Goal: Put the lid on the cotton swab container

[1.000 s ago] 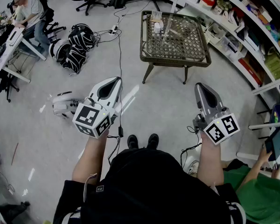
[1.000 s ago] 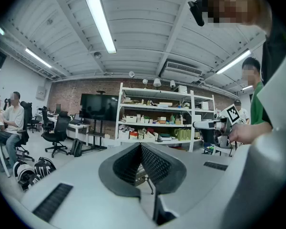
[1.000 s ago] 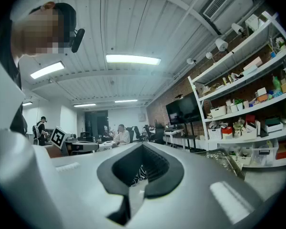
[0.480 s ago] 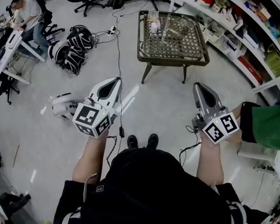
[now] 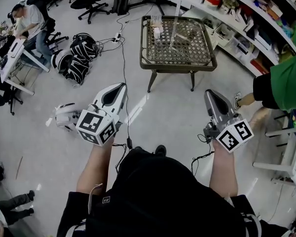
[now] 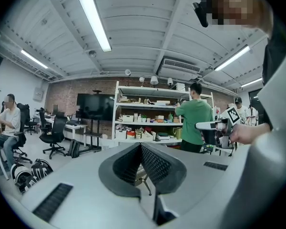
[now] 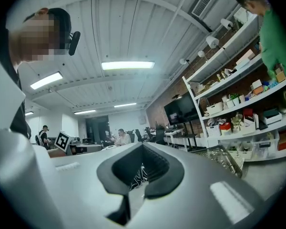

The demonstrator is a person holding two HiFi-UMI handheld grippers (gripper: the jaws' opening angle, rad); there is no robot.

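Your left hand-held gripper (image 5: 119,87) and right hand-held gripper (image 5: 210,92) were closed, empty; the bench (image 5: 180,66) stood well ahead, between them.

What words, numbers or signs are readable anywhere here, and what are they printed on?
No text is readable.
Left gripper, its cube: black-and-white square patterns, no letters.
Right gripper, its cube: the same.
Small patch on the black shirt: too small to read.
Boxes on the shelves: print too small and blurred.
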